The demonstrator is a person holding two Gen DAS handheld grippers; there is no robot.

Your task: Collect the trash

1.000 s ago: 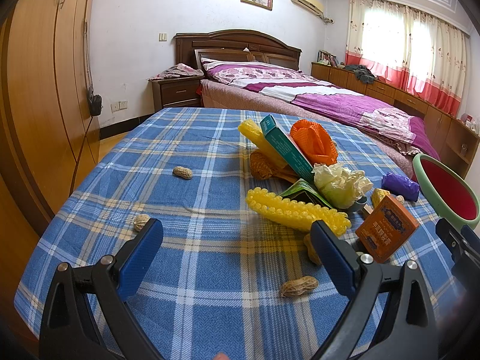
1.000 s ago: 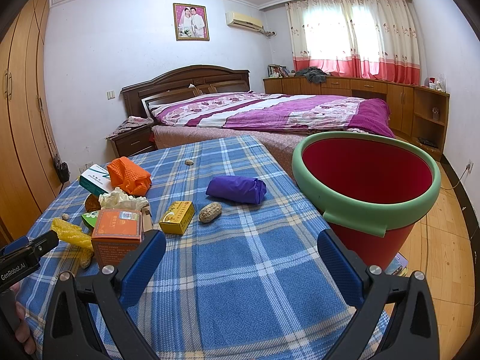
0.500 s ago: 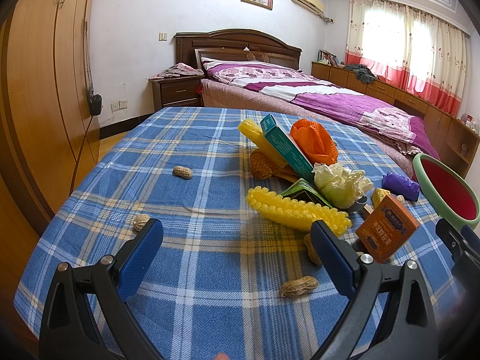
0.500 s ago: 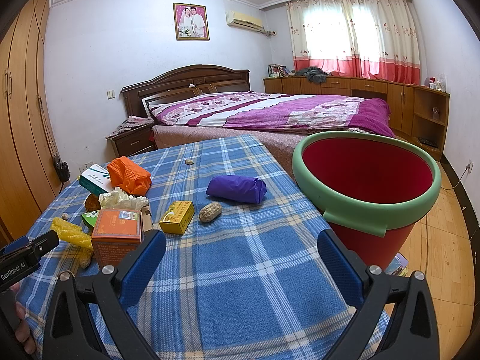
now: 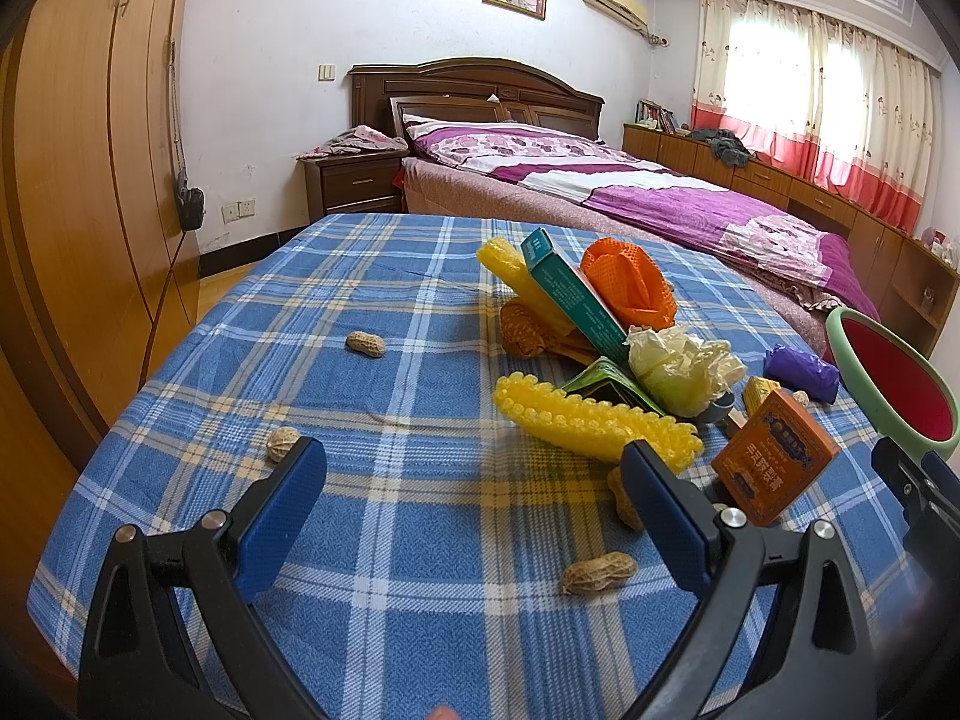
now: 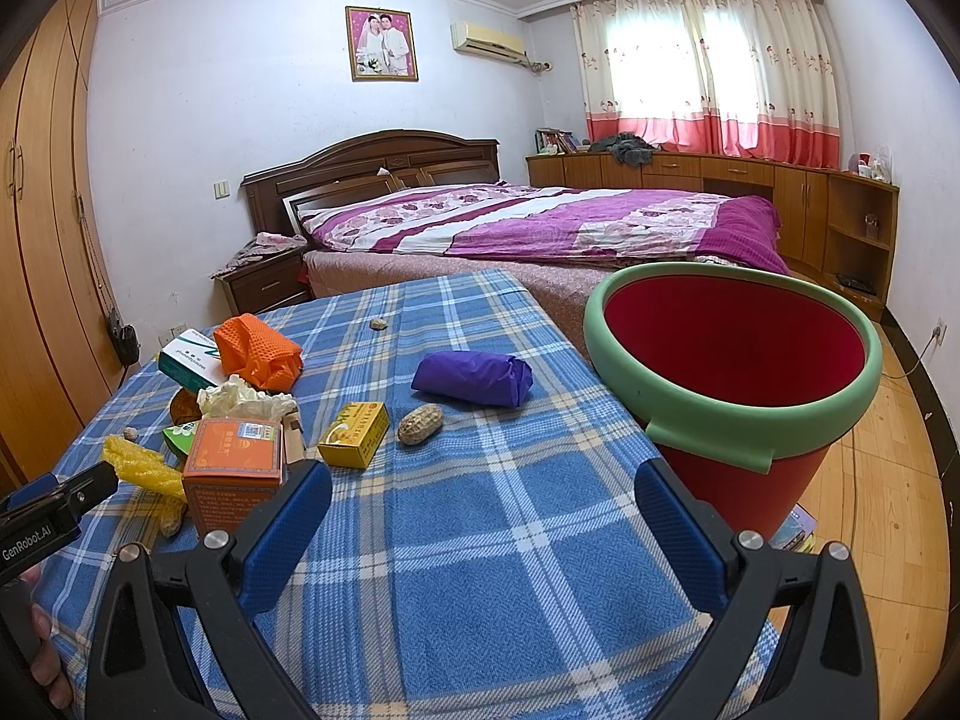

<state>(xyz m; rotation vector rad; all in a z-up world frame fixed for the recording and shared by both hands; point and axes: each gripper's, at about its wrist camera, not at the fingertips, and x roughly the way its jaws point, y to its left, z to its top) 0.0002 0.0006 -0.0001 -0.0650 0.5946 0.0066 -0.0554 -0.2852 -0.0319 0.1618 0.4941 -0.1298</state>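
Nothing has changed that I can make out, at either 1.0 s or 0.5 s back. My left tongs [image 5: 474, 492] and right tongs [image 6: 480, 510] show no shift in frame and no change in jaw gap. No trash has moved either: the peanut [image 5: 599, 573] nearest my left tongs lines up the same, and so does the bucket [image 6: 738, 414] beside my right tongs. If there's any drift, it's too small to see in either view.
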